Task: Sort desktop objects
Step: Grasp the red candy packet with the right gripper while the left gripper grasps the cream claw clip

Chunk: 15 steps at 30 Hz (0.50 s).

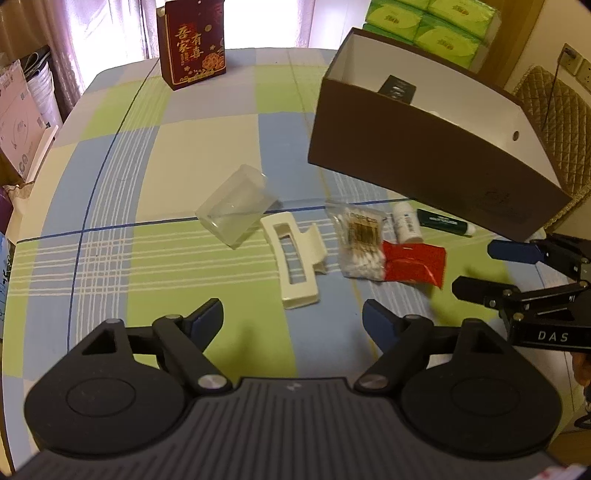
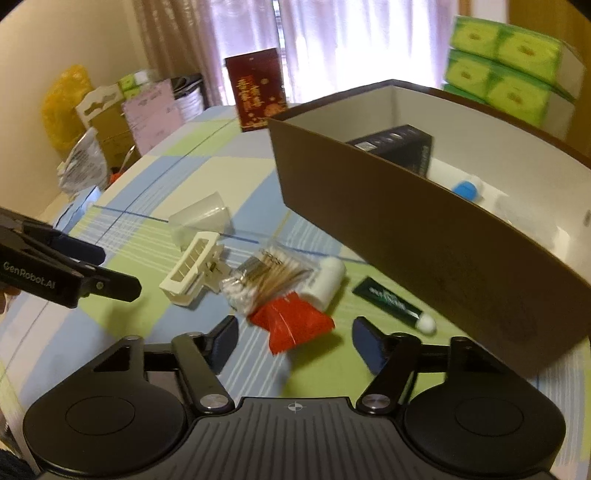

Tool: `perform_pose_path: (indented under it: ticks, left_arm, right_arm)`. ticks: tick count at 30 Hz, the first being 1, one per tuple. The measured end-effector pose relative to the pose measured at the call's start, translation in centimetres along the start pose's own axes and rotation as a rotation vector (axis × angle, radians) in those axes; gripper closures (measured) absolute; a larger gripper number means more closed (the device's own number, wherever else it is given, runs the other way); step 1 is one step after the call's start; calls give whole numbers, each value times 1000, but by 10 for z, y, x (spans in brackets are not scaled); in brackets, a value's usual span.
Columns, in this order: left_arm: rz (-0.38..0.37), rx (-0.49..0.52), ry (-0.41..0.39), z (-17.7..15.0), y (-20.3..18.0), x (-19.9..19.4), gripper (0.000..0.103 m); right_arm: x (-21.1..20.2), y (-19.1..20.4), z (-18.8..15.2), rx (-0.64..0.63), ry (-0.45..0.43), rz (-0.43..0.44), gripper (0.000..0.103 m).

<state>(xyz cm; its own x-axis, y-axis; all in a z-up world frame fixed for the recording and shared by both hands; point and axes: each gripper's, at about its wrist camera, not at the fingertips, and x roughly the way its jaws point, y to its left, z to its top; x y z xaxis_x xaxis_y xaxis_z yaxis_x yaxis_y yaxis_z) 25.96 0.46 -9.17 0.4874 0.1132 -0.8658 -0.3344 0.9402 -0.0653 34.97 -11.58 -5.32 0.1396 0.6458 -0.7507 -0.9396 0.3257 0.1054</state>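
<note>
Six loose things are lying in a ragged row on the checked desk [image 1: 122,177]: one clear box [image 1: 234,205] on the left, one cream hair clip [image 1: 295,254] just right of it, one bag of swabs [image 1: 362,242], one red packet [image 1: 413,264] touching the bag's near right side, one white bottle [image 1: 404,221] lying just beyond the packet, and one green tube [image 1: 443,221] farthest right. One brown carton [image 1: 424,162] is standing open behind the row on the right, its near wall rising close behind the bottle and tube; inside it one black box [image 2: 399,146] and one blue-capped item [image 2: 466,189] are showing. One dark red box [image 1: 192,44] is standing upright at the far edge of the desk, well apart from the rest. Green tissue packs [image 1: 432,26] are stacked beyond the carton, and a quilted chair [image 1: 554,110] is sitting off the right edge. The left tongs [image 1: 293,323] are hanging spread and empty just near of the clip, while the right tongs [image 2: 291,345] are standing spread with the near end of the packet between their pads, not pinched. Left of the row the desk is lying bare out to its curved left edge, and the near strip under both tongs is giving open room; the carton wall is hemming in the right.
</note>
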Motion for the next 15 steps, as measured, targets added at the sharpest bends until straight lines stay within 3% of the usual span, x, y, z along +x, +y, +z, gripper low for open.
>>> perform_pose_path:
  ticks: [11, 13, 14, 15]
  left_arm:
    - [-7, 4, 39, 10, 12, 27, 25]
    - [-10, 8, 43, 12, 12, 31, 25]
    - [-12, 10, 46, 12, 12, 33, 25]
    - [-15, 13, 49, 13, 11, 35, 26]
  right_arm:
    - [48, 3, 6, -123, 74, 6, 48]
    - [52, 2, 5, -121, 85, 9, 55]
    - [54, 1, 5, -121, 99, 11, 67]
    - [55, 0, 4, -116, 110, 13, 72]
